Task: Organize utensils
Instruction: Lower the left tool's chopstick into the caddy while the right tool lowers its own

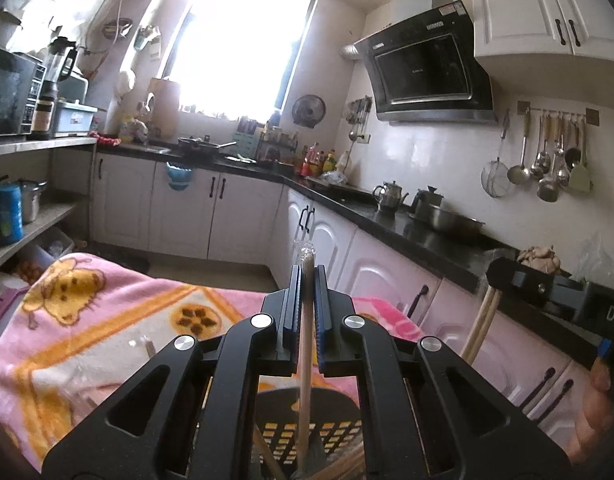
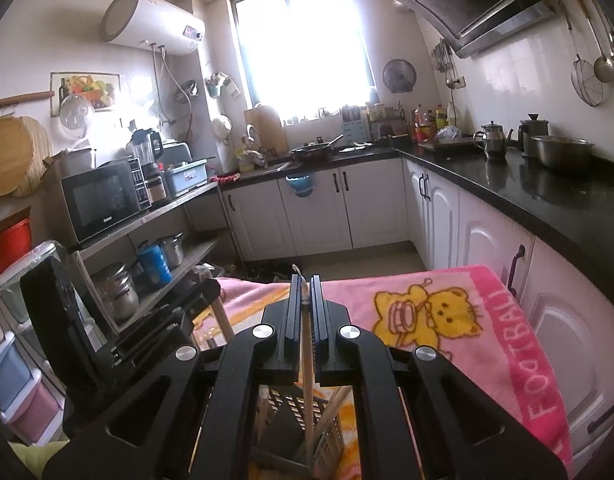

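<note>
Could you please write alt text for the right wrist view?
The right hand-held gripper is shut on a pale wooden chopstick standing upright in a dark slotted plastic utensil basket. The basket rests on a pink cartoon-cat blanket in a sunlit kitchen.

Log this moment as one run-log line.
left gripper: shut on chopstick | right gripper: shut on chopstick | both over basket | blanket underneath
</note>
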Demonstrator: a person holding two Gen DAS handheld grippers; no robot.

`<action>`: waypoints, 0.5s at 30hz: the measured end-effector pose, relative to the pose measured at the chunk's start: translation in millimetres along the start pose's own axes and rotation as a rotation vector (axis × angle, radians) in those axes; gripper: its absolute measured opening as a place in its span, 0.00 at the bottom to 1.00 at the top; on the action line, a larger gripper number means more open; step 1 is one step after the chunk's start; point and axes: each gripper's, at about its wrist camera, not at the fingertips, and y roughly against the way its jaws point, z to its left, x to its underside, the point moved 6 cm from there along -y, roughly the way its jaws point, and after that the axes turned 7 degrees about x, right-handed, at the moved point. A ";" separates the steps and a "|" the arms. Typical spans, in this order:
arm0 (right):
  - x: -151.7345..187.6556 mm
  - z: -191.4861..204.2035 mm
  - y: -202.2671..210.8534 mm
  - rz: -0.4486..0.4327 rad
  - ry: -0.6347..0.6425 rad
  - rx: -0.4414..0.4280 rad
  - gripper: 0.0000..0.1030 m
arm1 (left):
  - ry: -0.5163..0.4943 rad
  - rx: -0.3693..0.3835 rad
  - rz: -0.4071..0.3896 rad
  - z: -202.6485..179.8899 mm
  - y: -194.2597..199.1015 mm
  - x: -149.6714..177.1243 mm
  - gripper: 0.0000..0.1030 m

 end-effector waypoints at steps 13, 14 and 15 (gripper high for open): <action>22.7 -4.8 -8.3 0.028 -0.017 0.006 0.05 | -0.008 0.020 0.046 2.1 0.0 30.7 0.01; 24.8 -4.9 -9.4 0.033 -0.020 0.005 0.05 | -0.007 0.019 0.049 2.9 0.1 32.3 0.01; 25.9 -5.6 -10.1 0.036 -0.021 0.005 0.05 | -0.006 0.020 0.052 3.8 0.5 33.7 0.01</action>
